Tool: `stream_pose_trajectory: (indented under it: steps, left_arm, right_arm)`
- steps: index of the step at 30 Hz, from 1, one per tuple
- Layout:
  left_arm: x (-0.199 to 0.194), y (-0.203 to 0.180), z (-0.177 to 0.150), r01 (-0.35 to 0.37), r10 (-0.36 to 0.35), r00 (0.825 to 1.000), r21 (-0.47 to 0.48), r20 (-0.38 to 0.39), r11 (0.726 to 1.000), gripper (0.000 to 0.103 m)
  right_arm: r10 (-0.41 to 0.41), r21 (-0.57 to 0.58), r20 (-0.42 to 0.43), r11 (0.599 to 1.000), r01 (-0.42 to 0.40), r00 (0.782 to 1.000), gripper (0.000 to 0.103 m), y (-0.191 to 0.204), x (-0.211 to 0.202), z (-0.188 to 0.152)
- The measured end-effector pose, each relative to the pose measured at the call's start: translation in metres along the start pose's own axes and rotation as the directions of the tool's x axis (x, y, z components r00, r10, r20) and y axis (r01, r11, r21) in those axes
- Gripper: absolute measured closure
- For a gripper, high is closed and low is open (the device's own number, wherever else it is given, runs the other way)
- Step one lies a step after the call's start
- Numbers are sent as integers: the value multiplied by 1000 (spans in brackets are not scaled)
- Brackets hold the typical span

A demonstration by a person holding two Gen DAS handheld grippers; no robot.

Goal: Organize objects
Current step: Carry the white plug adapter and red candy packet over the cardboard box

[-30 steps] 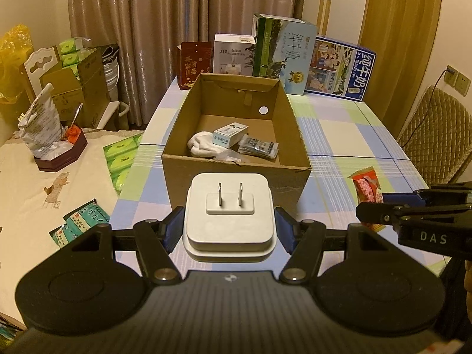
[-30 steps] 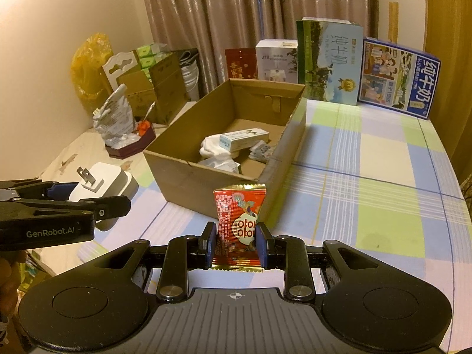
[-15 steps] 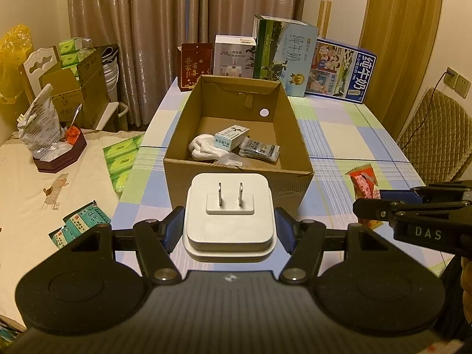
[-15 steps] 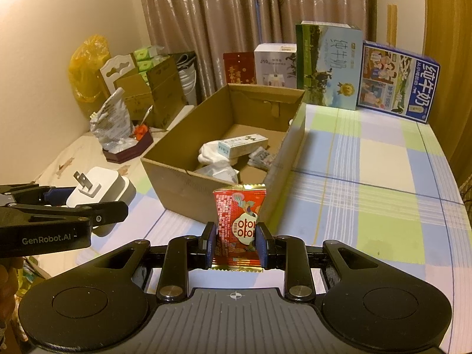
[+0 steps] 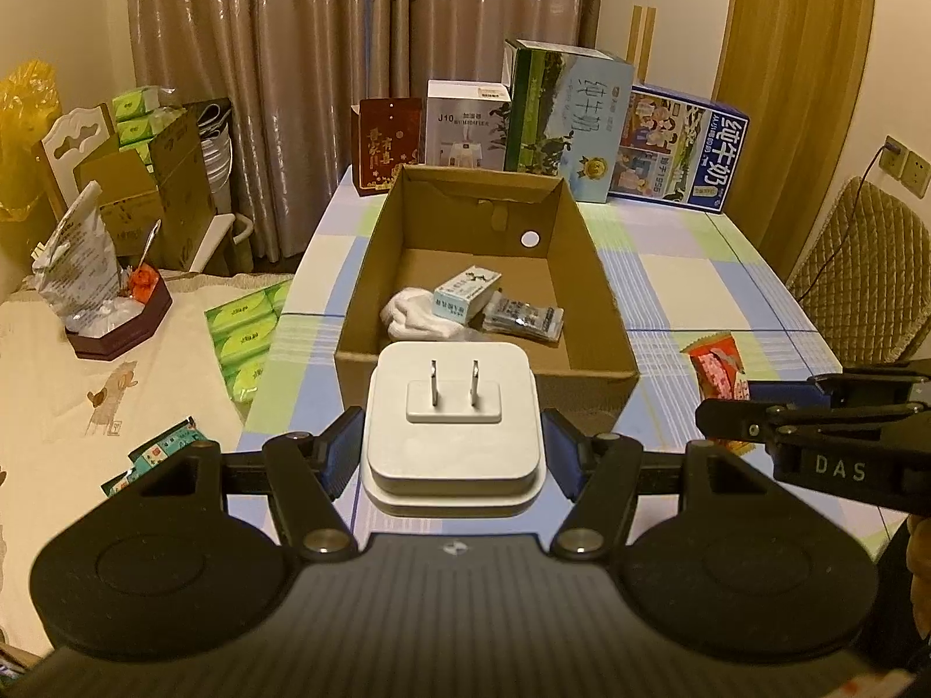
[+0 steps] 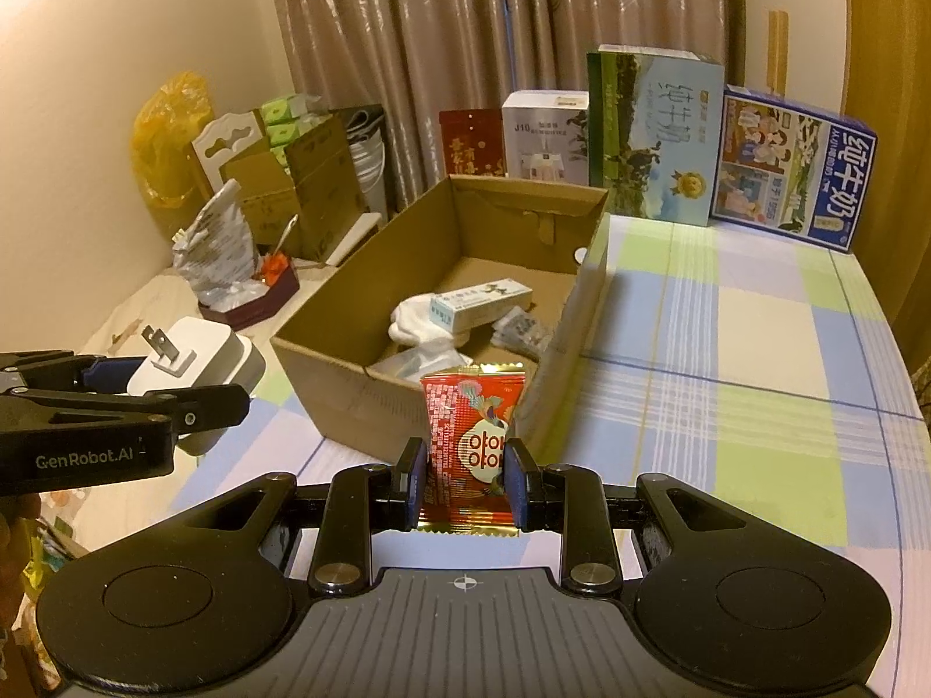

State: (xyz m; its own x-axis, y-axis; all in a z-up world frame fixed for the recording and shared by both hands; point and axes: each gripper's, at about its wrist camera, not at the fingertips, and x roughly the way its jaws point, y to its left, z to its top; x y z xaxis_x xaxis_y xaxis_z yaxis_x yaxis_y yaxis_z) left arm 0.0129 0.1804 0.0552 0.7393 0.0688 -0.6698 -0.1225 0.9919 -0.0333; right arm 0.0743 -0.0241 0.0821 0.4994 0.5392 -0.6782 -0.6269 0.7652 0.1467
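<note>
Listing from the left: a yellow plastic bag [image 6: 169, 139] against the wall, then stacked cardboard cartons [image 5: 157, 198] with green tissue packs on top, and a dark tray [image 5: 119, 326] holding a crumpled white bag.

Left gripper [image 5: 452, 448]: jaws closed onto a white plug adapter [image 5: 452, 436], its two prongs pointing forward; held in the air just short of the near wall of the box. Also seen from the right wrist camera [image 6: 192, 360], to the left of the box.

Open cardboard box [image 5: 486, 372]: stands on the checked tablecloth [image 6: 756, 349], centre. Contents: white socks [image 5: 410, 320], a small pale carton [image 5: 465, 301] lying partly on them, and a dark packet [image 5: 523, 320] beside it on the right.

Right gripper [image 6: 464, 480]: jaws closed narrowly on a red snack packet [image 6: 471, 448], held upright, near the front right corner of the box and outside it.

Far end of the table, behind the box, left to right: a dark red gift box [image 5: 387, 145], a white box marked J10 [image 5: 465, 128], a tall green-and-blue milk carton case [image 5: 567, 122], a blue milk case [image 5: 678, 157].

Far right: a quilted chair back [image 5: 855, 267] and wall sockets [image 5: 905, 166].
</note>
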Motion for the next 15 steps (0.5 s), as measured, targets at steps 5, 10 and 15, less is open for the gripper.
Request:
stream_pose_trajectory:
  steps: [5, 10, 15]
  left_arm:
    - [10, 5, 11, 5, -5, 1000, 12, 0, 1000, 43]
    - [21, 8, 26, 11, -11, 1000, 28, 1, 1000, 43]
    - [33, 12, 42, 23, -23, 1000, 35, 3, 999, 43]
  right_arm:
    - [0, 7, 6, 1000, 0, 1000, 78, -1, 11, 18]
    - [3, 2, 12, 1000, -3, 1000, 78, 1, 24, 36]
    - [12, -2, 2, 1000, -12, 1000, 78, 3, 42, 51]
